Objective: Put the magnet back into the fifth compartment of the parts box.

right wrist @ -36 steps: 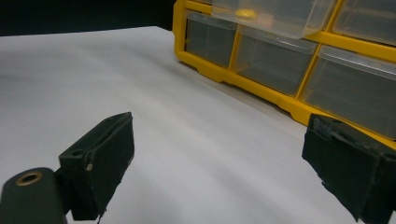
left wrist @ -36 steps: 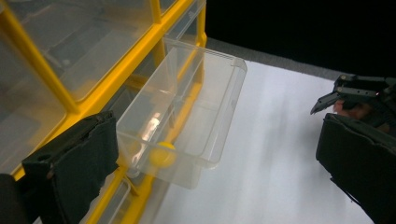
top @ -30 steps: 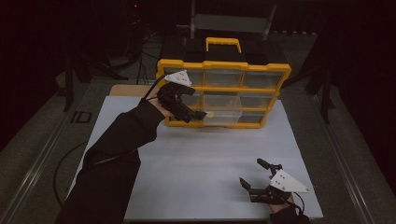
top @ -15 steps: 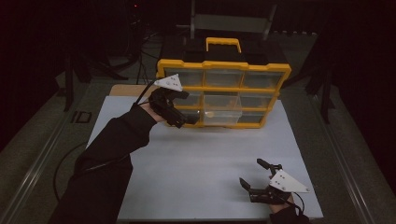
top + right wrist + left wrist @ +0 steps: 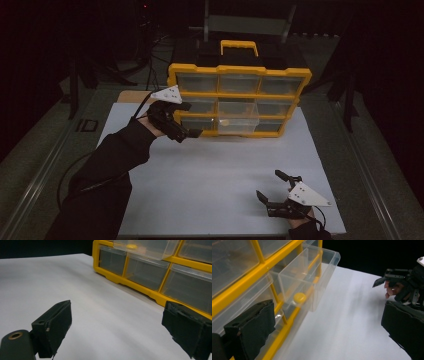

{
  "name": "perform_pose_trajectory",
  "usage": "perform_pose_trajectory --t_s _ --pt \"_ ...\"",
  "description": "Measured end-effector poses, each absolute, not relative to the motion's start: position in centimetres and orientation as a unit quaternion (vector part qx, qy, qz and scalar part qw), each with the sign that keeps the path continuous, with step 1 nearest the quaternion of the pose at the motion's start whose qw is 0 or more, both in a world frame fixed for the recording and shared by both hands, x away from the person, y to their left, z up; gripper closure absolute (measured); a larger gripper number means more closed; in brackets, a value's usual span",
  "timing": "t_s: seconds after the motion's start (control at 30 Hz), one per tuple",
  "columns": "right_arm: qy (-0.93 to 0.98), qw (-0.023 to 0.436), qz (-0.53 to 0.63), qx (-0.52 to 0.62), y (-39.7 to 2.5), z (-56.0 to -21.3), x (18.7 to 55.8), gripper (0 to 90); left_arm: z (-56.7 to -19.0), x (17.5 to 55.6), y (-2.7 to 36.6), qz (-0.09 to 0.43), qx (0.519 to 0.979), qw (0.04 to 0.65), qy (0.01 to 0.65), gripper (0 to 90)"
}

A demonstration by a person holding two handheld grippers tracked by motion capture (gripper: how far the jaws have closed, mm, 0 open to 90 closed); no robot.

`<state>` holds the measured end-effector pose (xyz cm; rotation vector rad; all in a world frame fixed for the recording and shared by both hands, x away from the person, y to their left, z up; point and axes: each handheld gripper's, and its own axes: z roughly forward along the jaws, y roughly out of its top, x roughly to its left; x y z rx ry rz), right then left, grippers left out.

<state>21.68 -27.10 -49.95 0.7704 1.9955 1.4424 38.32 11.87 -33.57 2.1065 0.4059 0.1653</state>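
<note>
a grey chair (image 5: 248,22) stands behind the white table (image 5: 210,175), dark floor around.

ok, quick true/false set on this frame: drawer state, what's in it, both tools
1. The middle drawer of the yellow organizer is pulled out. True.
2. A yellow round piece lies in that drawer. True.
3. The left tool is shut on the drawer. False: its jaws stand open beside the organizer's left end, gripping nothing.
4. The right tool holds the yellow piece. False: it is open and empty, low over the white table near its front edge.
5. The organizer lies flat. False: it stands upright.
</note>
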Motion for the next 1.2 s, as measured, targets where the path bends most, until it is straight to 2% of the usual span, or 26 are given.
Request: perform_pose_trajectory --t_s 1.2 --pt "0.745 0.278 0.535 0.286 -27.1 -50.0 21.7 9.3 -38.7 34.5 17.7 0.076 0.857 0.471 0.197 0.0"
